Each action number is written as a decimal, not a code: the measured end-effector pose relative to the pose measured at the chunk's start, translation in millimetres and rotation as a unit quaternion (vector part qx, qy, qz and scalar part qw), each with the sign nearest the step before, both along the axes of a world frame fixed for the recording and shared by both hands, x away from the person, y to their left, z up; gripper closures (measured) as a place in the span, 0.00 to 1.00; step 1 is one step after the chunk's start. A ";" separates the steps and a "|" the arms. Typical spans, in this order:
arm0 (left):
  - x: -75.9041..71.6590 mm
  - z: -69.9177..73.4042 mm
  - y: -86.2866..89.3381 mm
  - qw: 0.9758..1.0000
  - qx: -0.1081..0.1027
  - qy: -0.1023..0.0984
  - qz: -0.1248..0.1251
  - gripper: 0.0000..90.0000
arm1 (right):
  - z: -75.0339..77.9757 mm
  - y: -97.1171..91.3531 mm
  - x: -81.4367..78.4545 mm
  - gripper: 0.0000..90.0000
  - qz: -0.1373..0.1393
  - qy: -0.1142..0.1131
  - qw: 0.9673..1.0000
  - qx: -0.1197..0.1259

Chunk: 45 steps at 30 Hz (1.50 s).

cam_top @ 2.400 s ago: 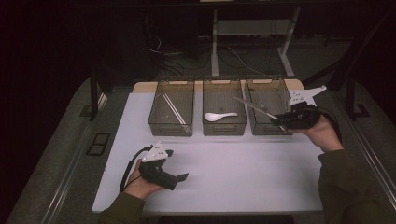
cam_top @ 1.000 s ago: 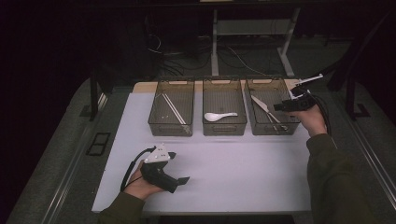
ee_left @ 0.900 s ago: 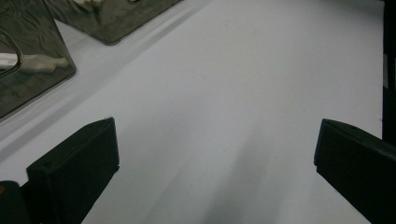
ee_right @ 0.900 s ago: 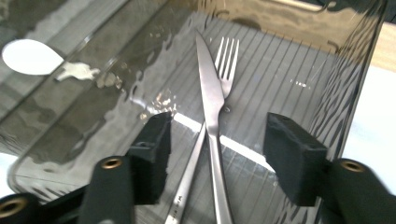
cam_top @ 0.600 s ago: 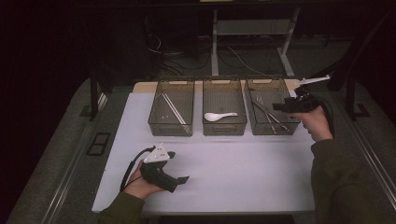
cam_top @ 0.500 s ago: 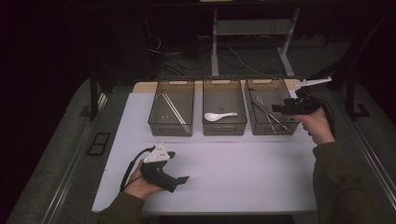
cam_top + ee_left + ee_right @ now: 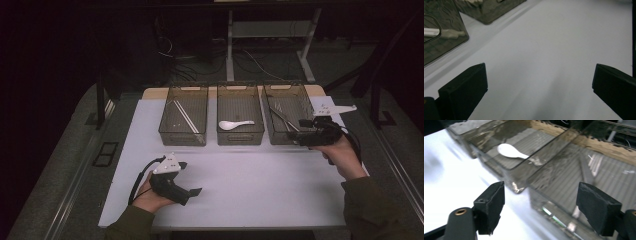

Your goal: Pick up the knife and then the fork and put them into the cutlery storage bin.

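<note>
Three smoky clear bins stand in a row at the back of the white table (image 7: 260, 175). The left bin (image 7: 167, 132) holds chopsticks (image 7: 186, 117), the middle bin (image 7: 240, 137) a white spoon (image 7: 236, 124), and the right bin (image 7: 280, 140) metal cutlery (image 7: 284, 117). My right gripper (image 7: 300, 133) hovers at the right bin's front right corner. Its jaws have just been opening and stand open with nothing between them (image 7: 540, 195). In its view lie the spoon (image 7: 510, 151) and the cutlery (image 7: 586, 170). My left gripper (image 7: 190, 177) rests open on the bare table near the front left (image 7: 539, 82).
The table's front edge runs just below the left hand. A wooden board edge (image 7: 150, 92) shows behind the bins, with dark floor, cables and table legs (image 7: 230, 45) beyond. In the left gripper view a bin (image 7: 446, 42) sits close at the upper left.
The right gripper carried a metal utensil over the right bin, let it go inside, opened, and drew back toward the bin's front right corner. The left hand has stayed put.
</note>
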<state>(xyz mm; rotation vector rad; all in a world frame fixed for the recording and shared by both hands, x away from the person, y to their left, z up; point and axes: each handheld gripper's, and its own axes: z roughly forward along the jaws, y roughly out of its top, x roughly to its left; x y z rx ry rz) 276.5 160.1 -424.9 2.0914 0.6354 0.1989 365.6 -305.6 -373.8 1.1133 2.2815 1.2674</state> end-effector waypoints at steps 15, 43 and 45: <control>-1.1 0.7 1.6 1.000 0.000 -0.005 -0.005 0.00 | -29.1 12.4 -58.3 0.21 0.032 -0.003 0.999 0.020; -1.1 -1.2 2.5 1.000 0.003 -0.004 -0.007 0.00 | -59.9 11.4 -105.8 0.20 0.048 0.011 0.999 0.011; -1.0 -1.4 2.3 1.000 0.003 -0.004 -0.007 0.00 | -59.9 12.1 -106.1 0.20 0.049 0.010 0.999 0.008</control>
